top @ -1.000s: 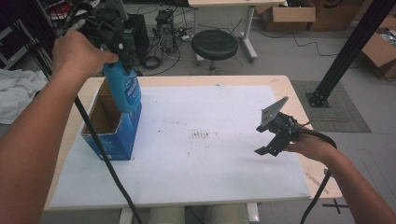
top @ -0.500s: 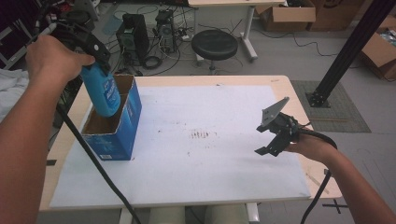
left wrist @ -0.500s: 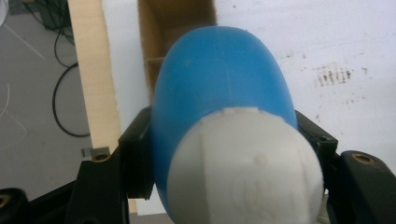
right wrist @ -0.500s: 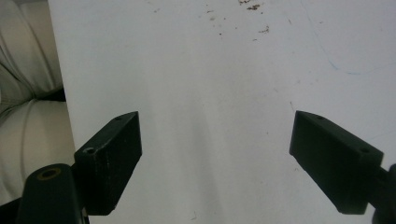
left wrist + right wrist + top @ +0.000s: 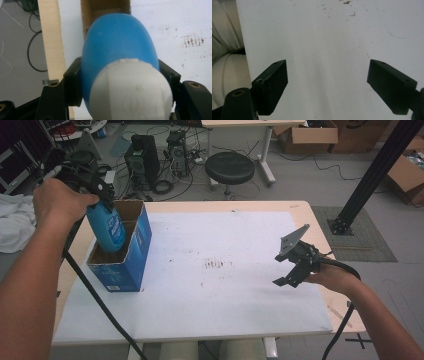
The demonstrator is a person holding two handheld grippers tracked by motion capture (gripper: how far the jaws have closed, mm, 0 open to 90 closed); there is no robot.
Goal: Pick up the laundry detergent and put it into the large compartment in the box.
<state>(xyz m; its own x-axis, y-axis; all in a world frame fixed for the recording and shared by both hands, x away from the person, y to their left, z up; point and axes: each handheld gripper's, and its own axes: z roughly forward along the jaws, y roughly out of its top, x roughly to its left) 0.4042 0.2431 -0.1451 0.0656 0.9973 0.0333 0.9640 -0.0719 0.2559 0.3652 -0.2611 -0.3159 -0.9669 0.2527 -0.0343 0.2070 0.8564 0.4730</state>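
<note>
A blue bottle (image 5: 107,227) with a white cap (image 5: 131,91) hangs bottom-down, its lower end inside the open blue cardboard box (image 5: 131,256) at the table's left. My left gripper (image 5: 90,187) is shut on the bottle's upper part, and in the left gripper view its jaws press on both sides of the bottle (image 5: 117,47) above the box's brown inside (image 5: 100,10). My right gripper (image 5: 289,270) hovers over the white sheet (image 5: 220,295) near the table's right edge, open, with nothing between its fingers (image 5: 273,82).
A white sheet with small brown stains (image 5: 216,265) covers most of the wooden table (image 5: 305,212). Behind the table stand a black stool (image 5: 230,167), computer towers (image 5: 142,157) and cardboard boxes (image 5: 307,140). A black post (image 5: 370,175) rises at the right.
My left gripper has carried the bottle left and down, from above the box's right wall into the box's opening. The right gripper has stayed in place.
</note>
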